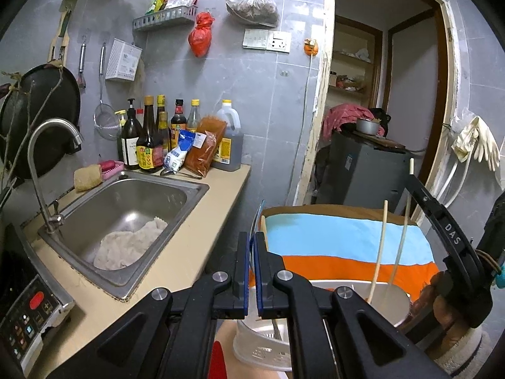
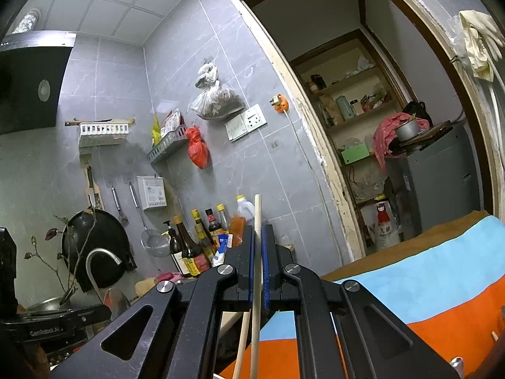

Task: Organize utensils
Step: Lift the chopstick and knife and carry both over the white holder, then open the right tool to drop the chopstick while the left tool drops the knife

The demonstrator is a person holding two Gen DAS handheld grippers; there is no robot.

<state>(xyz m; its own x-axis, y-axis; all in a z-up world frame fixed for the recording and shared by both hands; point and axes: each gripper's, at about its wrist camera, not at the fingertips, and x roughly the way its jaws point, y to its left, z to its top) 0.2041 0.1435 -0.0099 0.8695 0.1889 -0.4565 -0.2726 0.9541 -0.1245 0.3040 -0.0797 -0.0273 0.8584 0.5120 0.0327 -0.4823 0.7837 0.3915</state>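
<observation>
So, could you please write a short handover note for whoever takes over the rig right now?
Right gripper: shut on one chopstick, held upright over the striped cloth.
Left gripper: jaws nearly closed; whether they grip anything cannot be told. It hovers by the white holder.
Things: a second chopstick already leans in the white holder; the held one reaches down to it too. A white slotted basket sits below the left gripper, a metal utensil inside.
Done: one chopstick in the holder.
Left: release the held chopstick into the holder, then check for further utensils.

"das" is printed on the right gripper [image 1: 410,186]; "genrobot.ai" on the left gripper [image 2: 47,333].
</observation>
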